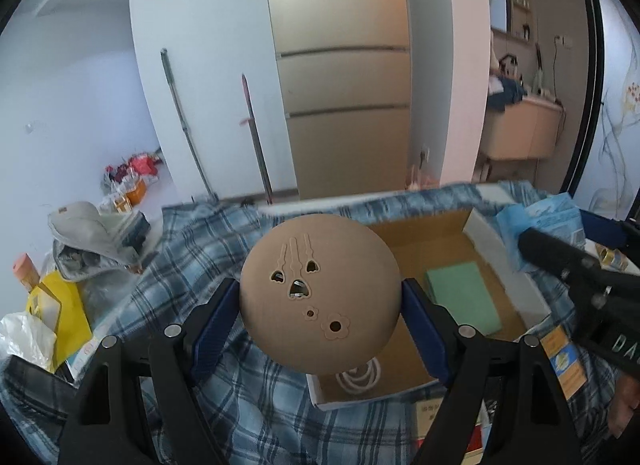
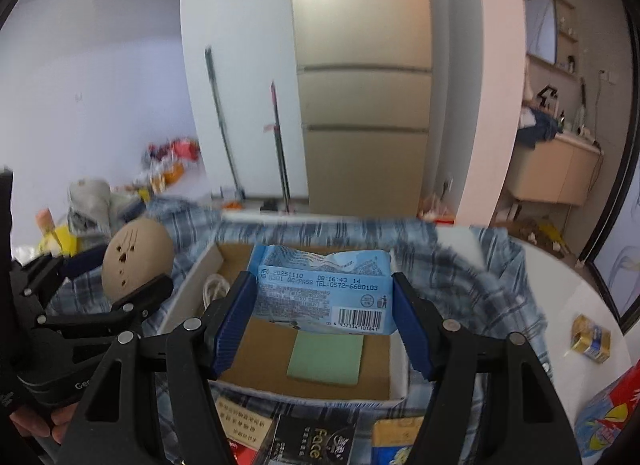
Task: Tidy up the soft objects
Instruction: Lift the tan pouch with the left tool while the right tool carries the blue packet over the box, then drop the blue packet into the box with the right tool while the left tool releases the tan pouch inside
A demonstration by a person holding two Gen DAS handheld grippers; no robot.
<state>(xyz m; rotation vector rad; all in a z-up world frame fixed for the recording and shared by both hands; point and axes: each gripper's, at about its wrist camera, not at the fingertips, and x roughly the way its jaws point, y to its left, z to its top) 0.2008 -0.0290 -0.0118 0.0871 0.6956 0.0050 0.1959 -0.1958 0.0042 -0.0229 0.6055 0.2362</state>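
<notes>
Both claws loaded. Left gripper (image 1: pixel 320 301) is clamped on the tan ball (image 1: pixel 320 293), which hangs over the box's (image 1: pixel 516 289) near-left corner. Right gripper (image 2: pixel 324 317) is clamped on the blue pack (image 2: pixel 324 289), long axis crosswise between the fingers, directly above the box middle. Right is nearer a drop: the box floor lies straight below the pack. Box sits on the plaid cloth (image 1: pixel 224 397). Inside: green sponge (image 2: pixel 326 359) flat near the right wall, white cord (image 1: pixel 360 379) coiled in the near-left corner.
</notes>
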